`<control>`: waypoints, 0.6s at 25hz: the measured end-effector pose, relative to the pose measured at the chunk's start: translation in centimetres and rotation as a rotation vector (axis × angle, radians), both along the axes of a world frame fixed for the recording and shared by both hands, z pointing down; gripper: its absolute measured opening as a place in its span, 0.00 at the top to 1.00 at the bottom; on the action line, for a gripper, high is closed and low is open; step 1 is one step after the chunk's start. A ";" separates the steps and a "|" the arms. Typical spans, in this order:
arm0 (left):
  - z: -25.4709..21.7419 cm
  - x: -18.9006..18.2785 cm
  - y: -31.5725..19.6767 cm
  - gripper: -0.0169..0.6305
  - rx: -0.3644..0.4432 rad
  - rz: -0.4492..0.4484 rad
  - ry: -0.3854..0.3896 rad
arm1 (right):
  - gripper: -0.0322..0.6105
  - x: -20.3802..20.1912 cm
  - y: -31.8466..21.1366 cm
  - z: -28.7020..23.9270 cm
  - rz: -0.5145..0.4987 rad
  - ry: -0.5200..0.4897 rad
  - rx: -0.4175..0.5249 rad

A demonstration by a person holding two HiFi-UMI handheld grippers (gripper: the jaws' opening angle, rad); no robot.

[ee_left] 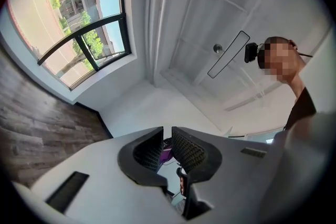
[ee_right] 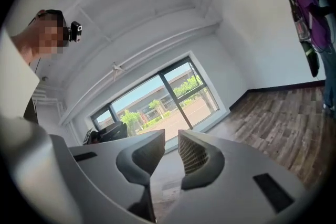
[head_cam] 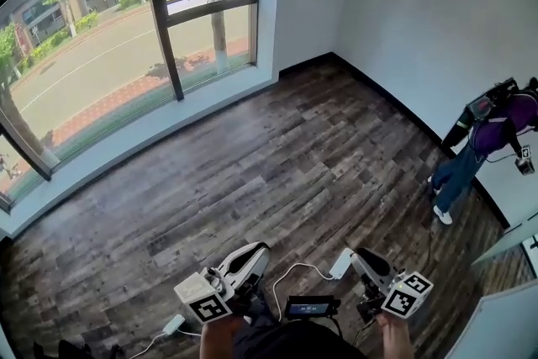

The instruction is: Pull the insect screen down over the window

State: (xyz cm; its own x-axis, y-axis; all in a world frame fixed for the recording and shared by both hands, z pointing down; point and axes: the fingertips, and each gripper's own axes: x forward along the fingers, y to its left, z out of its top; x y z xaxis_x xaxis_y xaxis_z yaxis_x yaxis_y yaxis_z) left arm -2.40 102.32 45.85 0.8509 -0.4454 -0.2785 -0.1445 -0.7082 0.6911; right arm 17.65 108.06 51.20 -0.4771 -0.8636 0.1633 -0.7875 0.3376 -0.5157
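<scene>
A big window (head_cam: 126,38) with dark frames fills the far left wall, and street and trees show through its glass. I cannot make out an insect screen on it. Both grippers are held low and close to my body, far from the window. My left gripper (head_cam: 252,256) has its jaws a narrow slit apart with nothing between them (ee_left: 167,136). The jaws of my right gripper (head_cam: 357,258) stand slightly apart and hold nothing (ee_right: 171,139). The right gripper view looks toward the window (ee_right: 157,99). In the left gripper view the window (ee_left: 84,44) lies off to the left.
Dark wood floor (head_cam: 277,155) stretches between me and the window. A person in a purple top (head_cam: 483,139) stands by the right wall with camera gear. A white cable and adapter (head_cam: 172,324) lie on the floor at lower left. A white table edge (head_cam: 513,240) juts in at right.
</scene>
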 end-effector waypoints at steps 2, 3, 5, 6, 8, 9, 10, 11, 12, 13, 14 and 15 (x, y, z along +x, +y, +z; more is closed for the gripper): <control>-0.2 -1.2 -3.0 0.91 0.008 -0.005 -0.010 | 0.84 -1.6 -3.2 -0.8 -0.017 0.027 0.007; -0.2 -1.9 -4.7 0.91 0.010 -0.014 -0.019 | 0.84 -2.3 -4.8 -1.1 -0.019 0.034 0.012; -0.4 -3.1 -7.8 0.91 0.007 -0.031 -0.040 | 0.84 -3.1 -7.9 -1.4 -0.019 0.043 0.017; -0.4 -3.6 -9.1 0.91 0.003 -0.037 -0.049 | 0.84 -3.5 -9.1 -1.4 -0.021 0.042 0.015; -0.5 -4.3 -10.9 0.91 0.003 -0.045 -0.068 | 0.84 -4.0 -11.1 -0.9 -0.027 0.026 0.007; -0.4 -4.7 -11.7 0.91 0.002 -0.050 -0.076 | 0.84 -4.4 -12.0 -0.5 -0.032 0.016 0.002; -0.2 -5.0 -12.6 0.91 -0.002 -0.056 -0.084 | 0.84 -4.6 -13.0 -0.2 -0.037 0.009 -0.004; 0.1 -5.2 -13.6 0.91 -0.010 -0.062 -0.089 | 0.84 -4.8 -14.0 0.3 -0.040 0.006 -0.010; 0.3 -5.4 -14.5 0.91 -0.018 -0.068 -0.093 | 0.84 -4.9 -15.1 0.7 -0.042 0.003 -0.017; 0.5 -5.5 -15.5 0.91 -0.024 -0.072 -0.096 | 0.84 -4.9 -16.2 1.1 -0.043 -0.003 -0.025; 0.6 -5.5 -16.6 0.91 -0.026 -0.076 -0.100 | 0.84 -4.7 -17.5 1.5 -0.044 -0.013 -0.032; 0.6 -5.6 -17.7 0.91 -0.024 -0.082 -0.108 | 0.84 -4.5 -19.0 2.0 -0.046 -0.025 -0.036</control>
State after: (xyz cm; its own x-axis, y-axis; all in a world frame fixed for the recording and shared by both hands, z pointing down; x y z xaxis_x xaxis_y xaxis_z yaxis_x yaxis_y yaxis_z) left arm -7.95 84.59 46.40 0.8358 -0.5200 -0.1759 -0.2755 -0.6745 0.6849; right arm 13.11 89.08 53.15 -0.5203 -0.8346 0.1812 -0.7583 0.3538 -0.5476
